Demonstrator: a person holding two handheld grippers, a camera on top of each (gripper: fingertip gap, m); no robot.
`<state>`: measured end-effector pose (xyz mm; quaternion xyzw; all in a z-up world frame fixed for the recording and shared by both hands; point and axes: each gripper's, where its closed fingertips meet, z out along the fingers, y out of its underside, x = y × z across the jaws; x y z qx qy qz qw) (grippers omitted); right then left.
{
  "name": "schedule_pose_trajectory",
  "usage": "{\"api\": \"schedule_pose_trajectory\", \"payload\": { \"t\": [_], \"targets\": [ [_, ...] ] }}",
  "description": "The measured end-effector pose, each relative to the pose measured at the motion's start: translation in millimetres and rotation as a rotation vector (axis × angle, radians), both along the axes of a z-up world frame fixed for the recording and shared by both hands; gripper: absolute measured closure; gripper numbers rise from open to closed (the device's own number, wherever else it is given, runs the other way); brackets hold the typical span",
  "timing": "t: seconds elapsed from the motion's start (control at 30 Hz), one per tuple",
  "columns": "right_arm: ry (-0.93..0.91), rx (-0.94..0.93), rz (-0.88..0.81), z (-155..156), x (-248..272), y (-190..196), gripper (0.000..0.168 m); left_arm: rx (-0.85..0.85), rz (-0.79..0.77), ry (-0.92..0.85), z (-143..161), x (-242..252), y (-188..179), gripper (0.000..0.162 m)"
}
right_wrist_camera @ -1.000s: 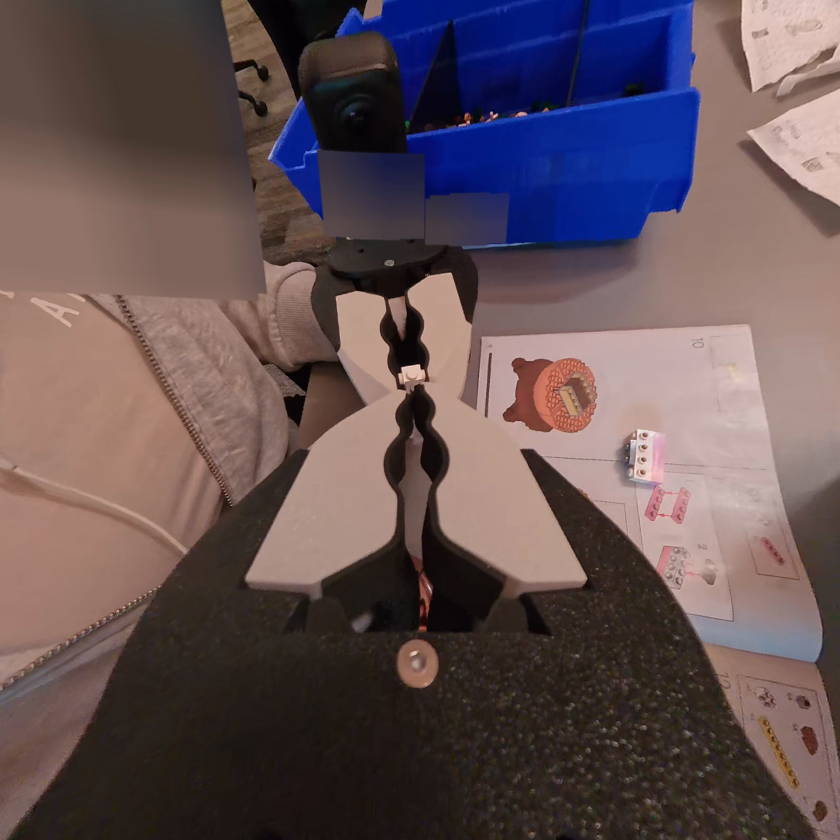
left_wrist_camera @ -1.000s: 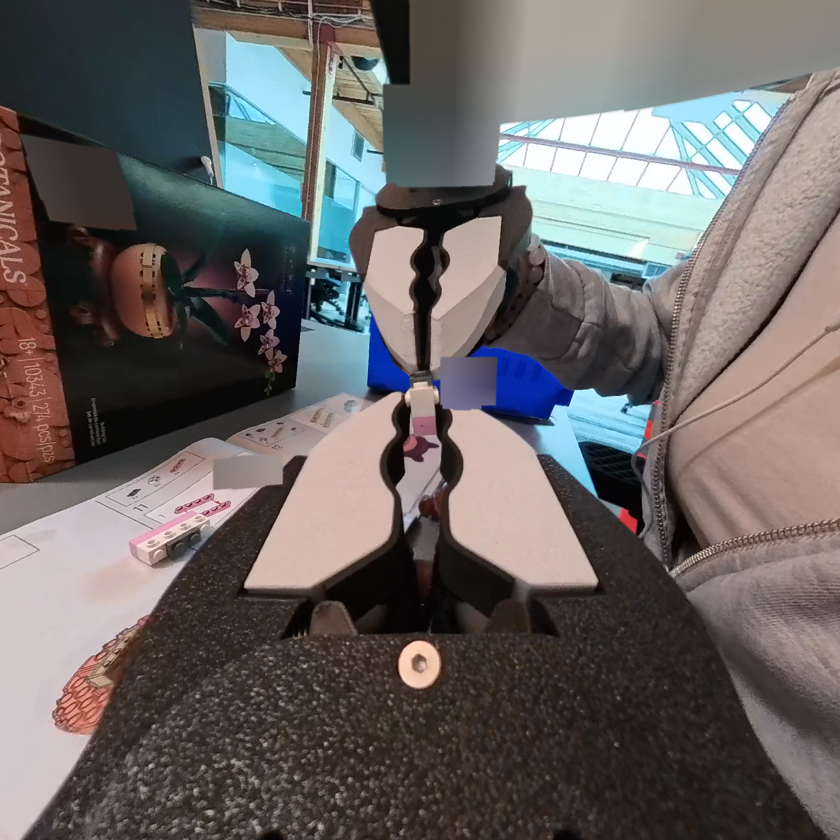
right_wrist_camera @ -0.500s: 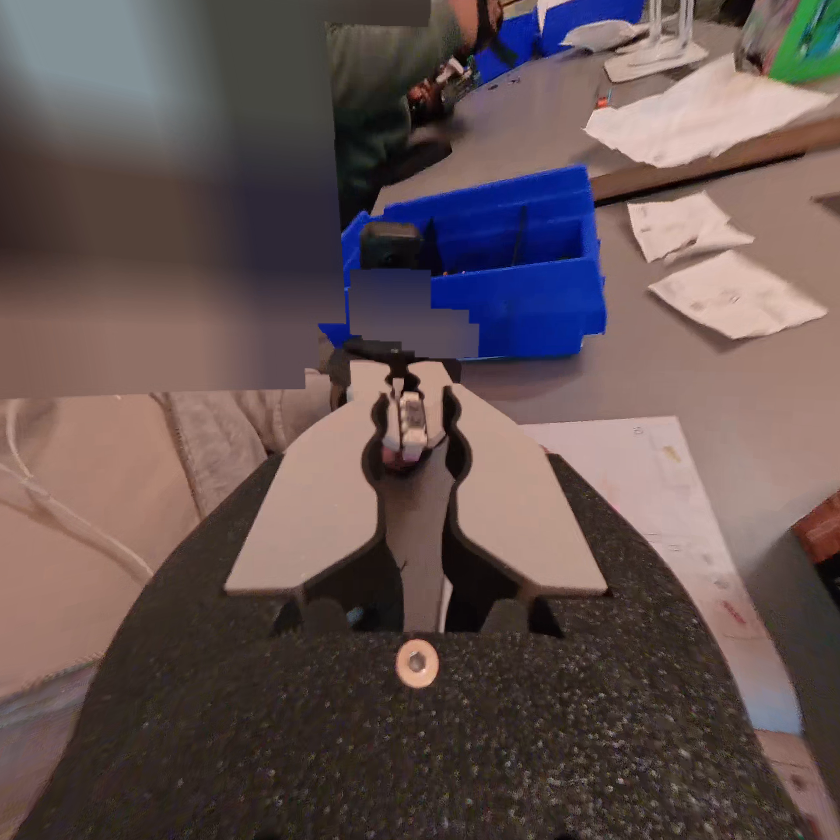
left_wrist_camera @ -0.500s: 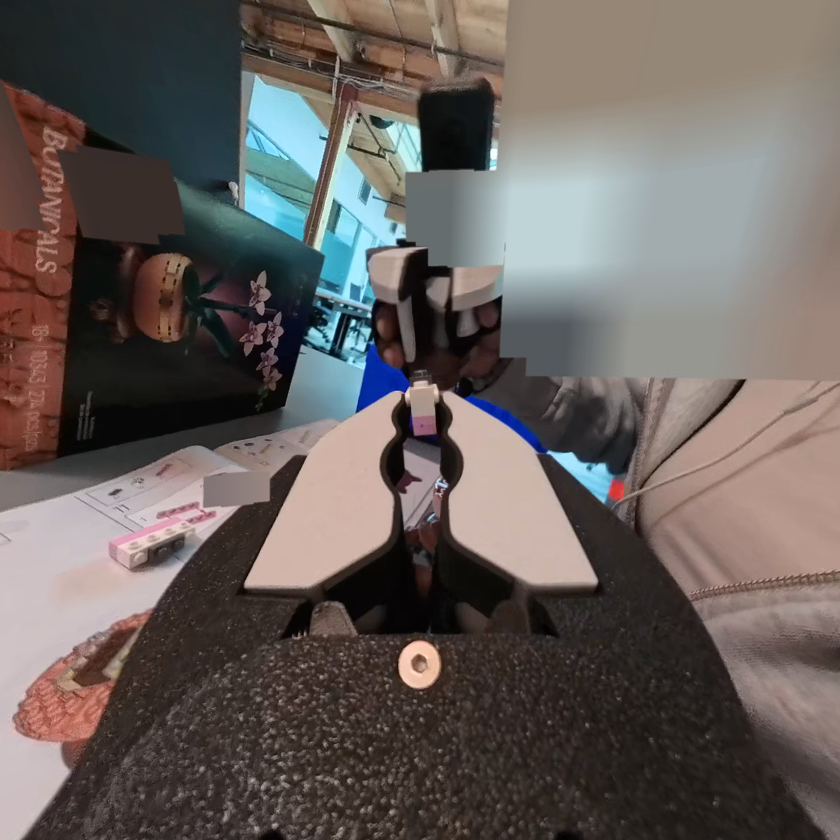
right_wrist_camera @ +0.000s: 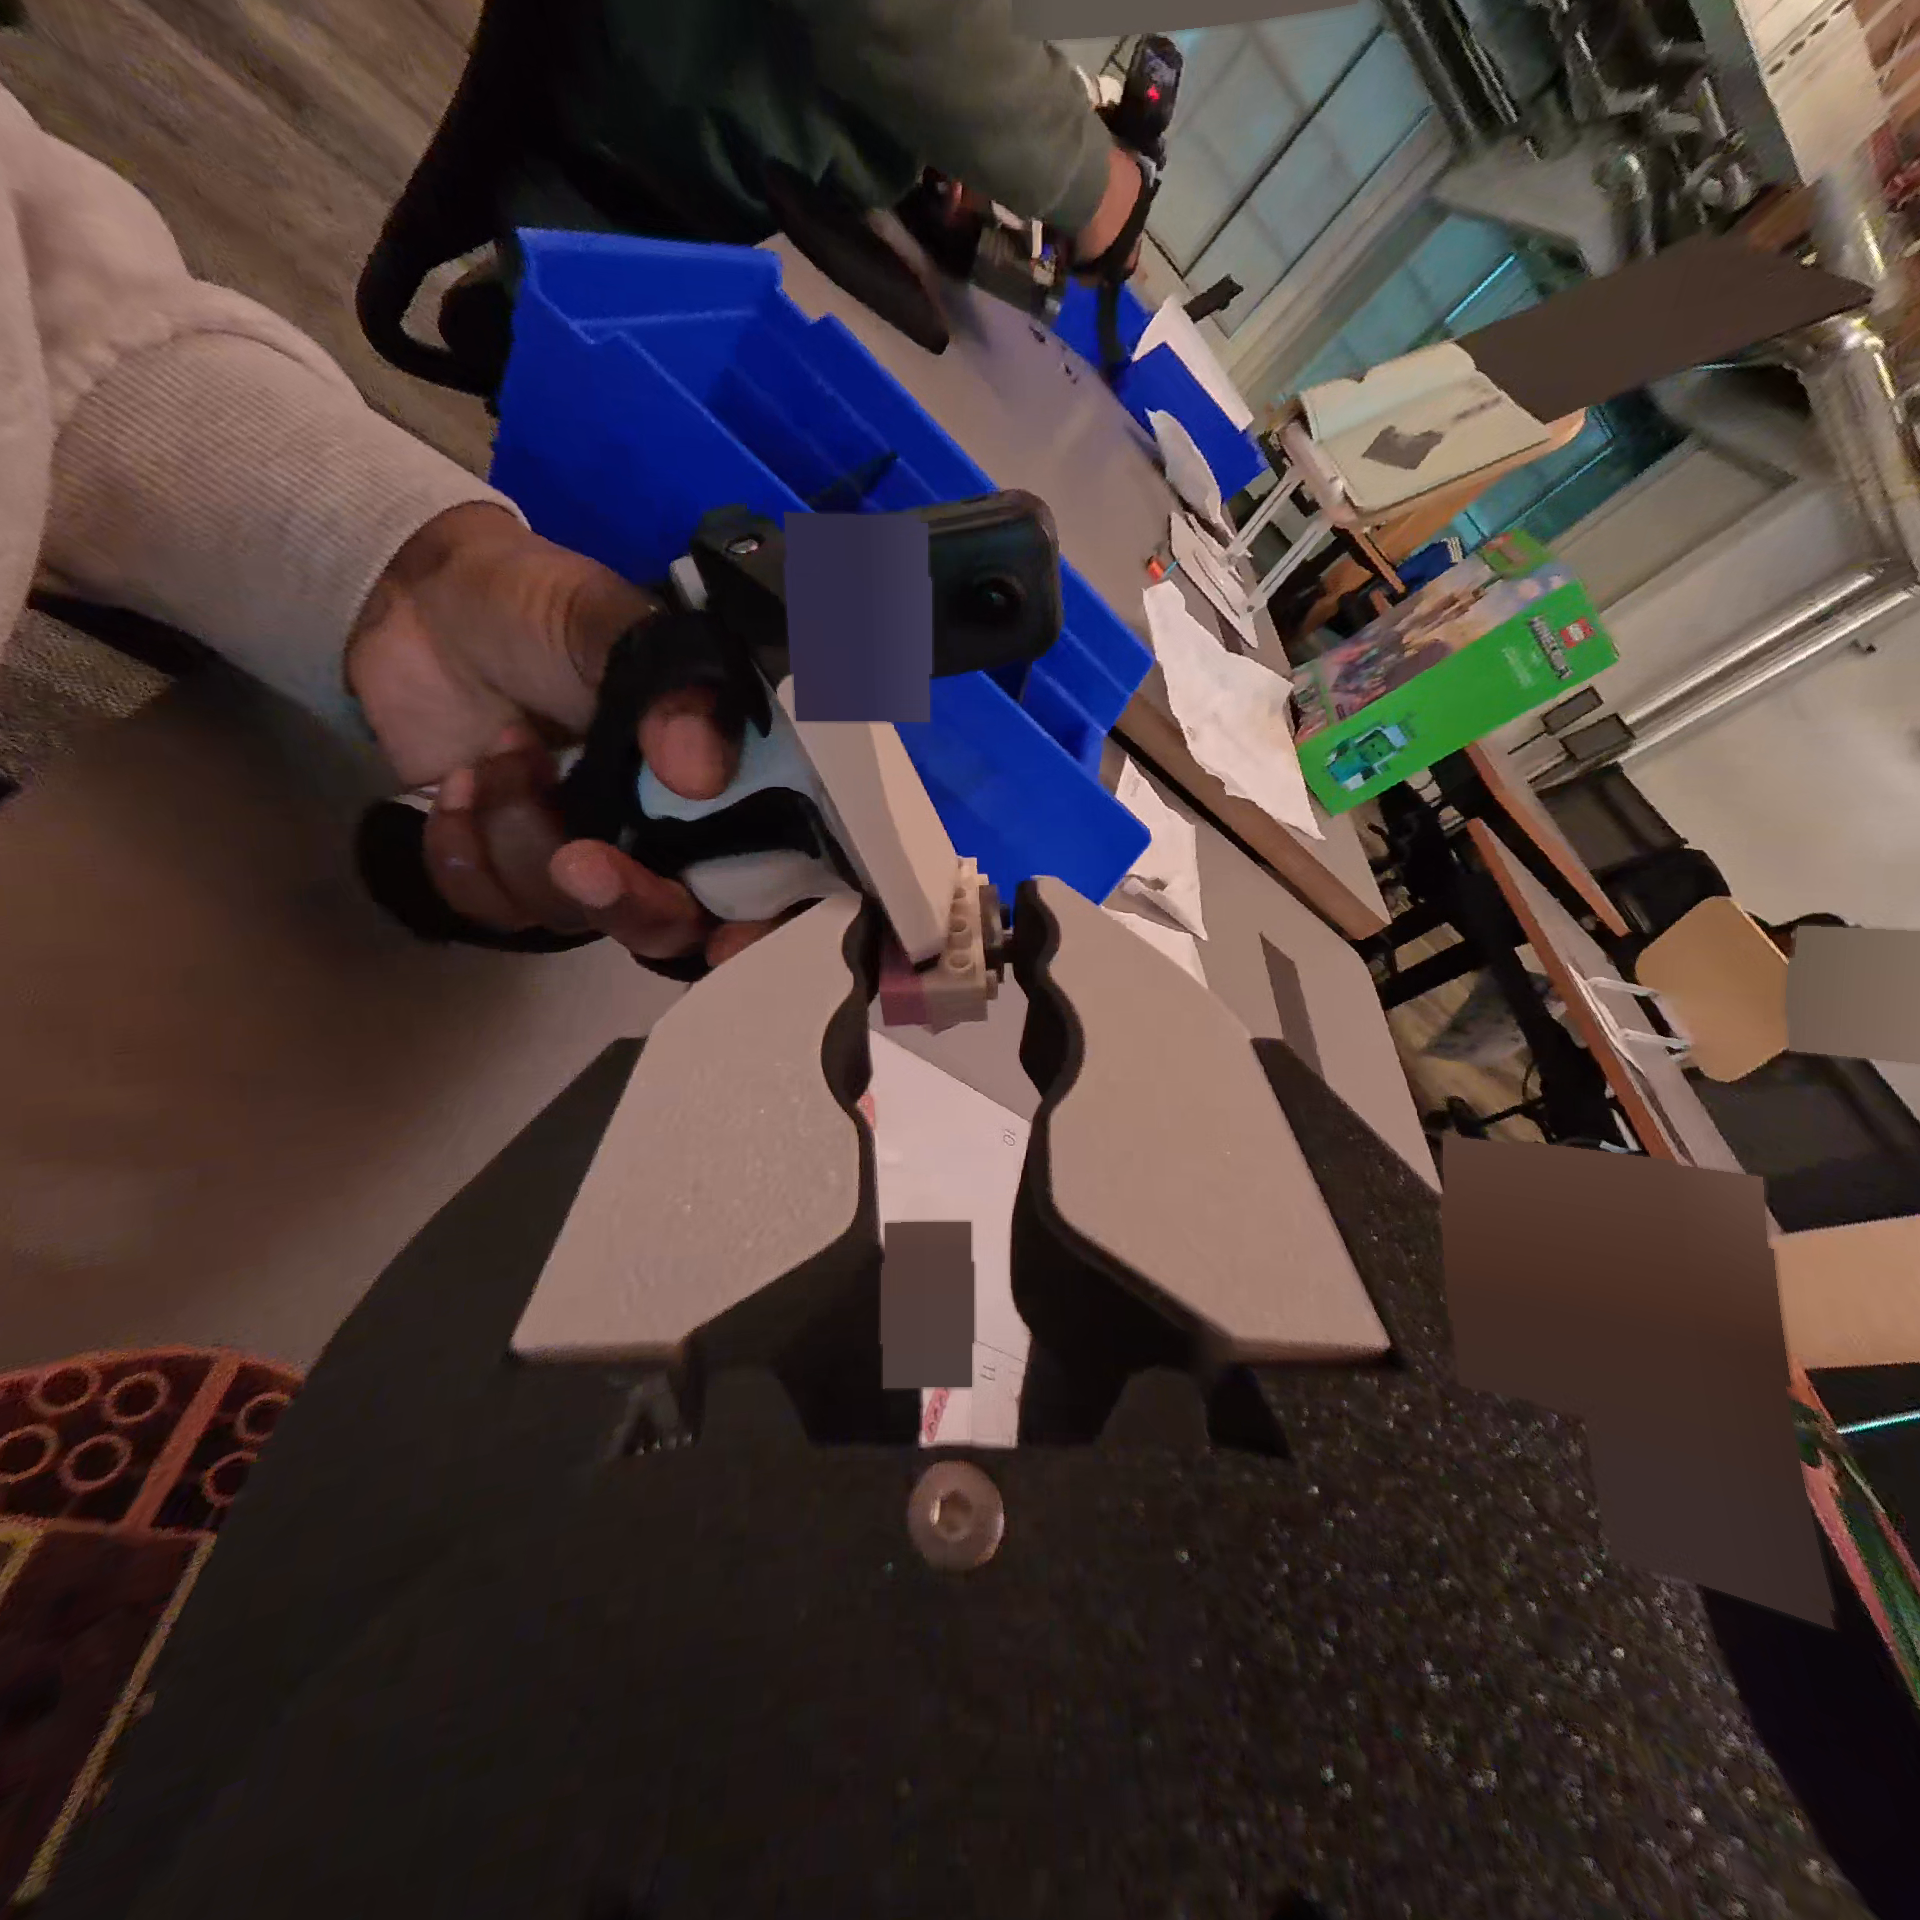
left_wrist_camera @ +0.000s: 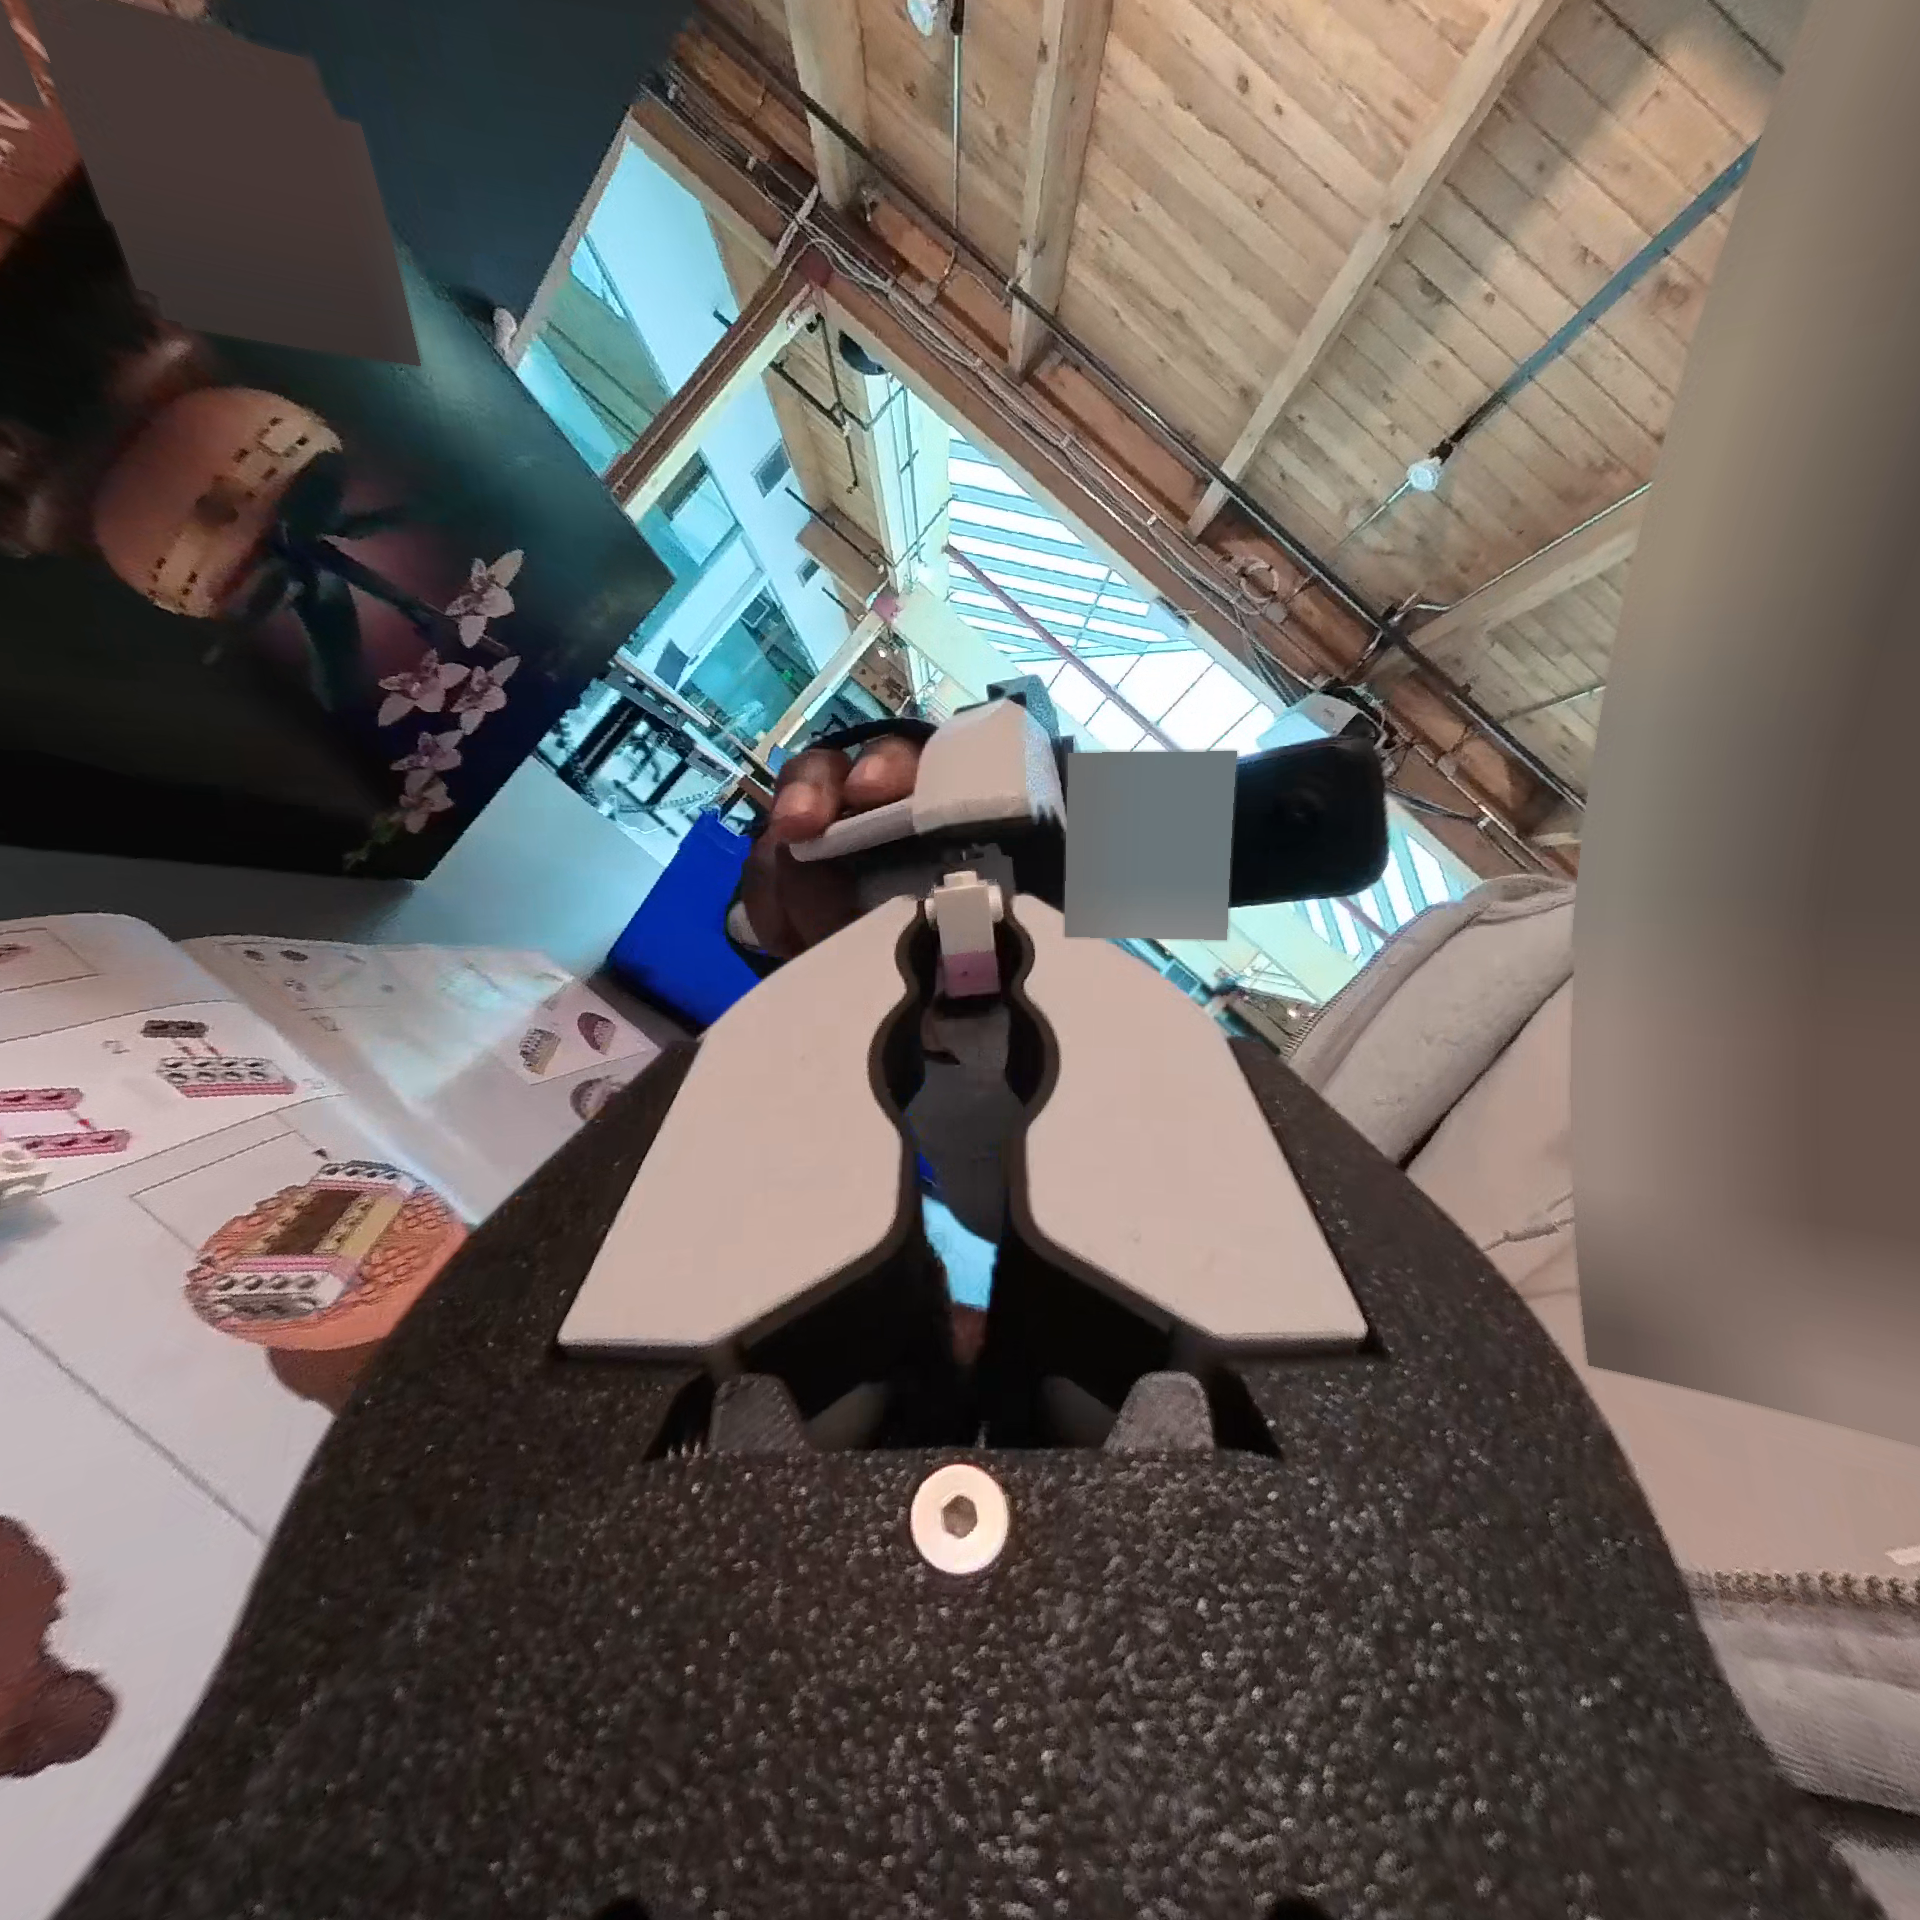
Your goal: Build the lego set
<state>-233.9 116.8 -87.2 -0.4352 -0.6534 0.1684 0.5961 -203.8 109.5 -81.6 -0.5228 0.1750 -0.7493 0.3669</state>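
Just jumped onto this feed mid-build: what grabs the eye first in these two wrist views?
Front and centre, the left gripper is shut on a small white-and-pink brick stack, held up in the air. The right gripper has its jaws apart around that stack, facing the left one. Behind them a blue parts bin sits on the grey table, and the open instruction booklet lies at left in the left wrist view.

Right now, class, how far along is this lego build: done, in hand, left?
Done: a few white and pink pieces are joined into one small brick stack. In hand: the left claw grips it, lifted inside the open right claw. Left: seemingly most of it; the pot pictured in the instruction booklet is not assembled anywhere in view.
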Motion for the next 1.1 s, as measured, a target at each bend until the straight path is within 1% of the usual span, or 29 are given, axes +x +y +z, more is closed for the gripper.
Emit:
{"api": "schedule_pose_trajectory", "payload": {
  "t": [0.13, 0.3, 0.4, 0.5, 0.57, 0.6, 0.67, 0.8, 0.83, 0.9, 1.07, 1.1],
  "targets": [
    [0.034, -0.041, 0.016, 4, 9, -5, 0.145, -0.028, -0.027, 0.019, 4, 9, -6, 0.152],
    [0.05, -0.081, -0.011, 6, 20, -10, 0.145, -0.038, -0.032, 0.067, 6, 20, -11, 0.152],
    [0.024, -0.069, -0.028, 3, 24, -15, 0.146, -0.039, -0.034, 0.087, 3, 25, -15, 0.152],
    [0.051, -0.053, -0.029, 6, 28, -21, 0.146, -0.026, -0.05, 0.079, 5, 28, -23, 0.151],
    [0.081, -0.059, -0.033, 7, 32, -23, 0.146, -0.004, -0.053, 0.105, 6, 32, -25, 0.151],
    [0.098, -0.074, -0.029, 6, 33, -25, 0.146, 0.012, -0.054, 0.131, 5, 33, -26, 0.15],
    [0.129, -0.102, -0.028, 6, 34, -27, 0.146, 0.034, -0.045, 0.192, 1, 35, -25, 0.139],
    [0.095, -0.1, -0.058, -5, 35, -27, 0.146, 0.09, -0.008, 0.318, -12, 33, -21, 0.127],
    [0.094, -0.105, -0.055, -7, 34, -28, 0.146, 0.107, -0.015, 0.334, -14, 32, -22, 0.127],
    [0.118, -0.121, -0.039, -8, 35, -30, 0.146, 0.126, -0.056, 0.337, -13, 34, -28, 0.137],
    [0.13, -0.135, -0.011, -7, 36, -31, 0.146, 0.109, -0.073, 0.316, -10, 36, -30, 0.148],
    [0.122, -0.133, -0.011, -8, 36, -32, 0.146, 0.106, -0.079, 0.312, -11, 36, -31, 0.149]
  ]
}}
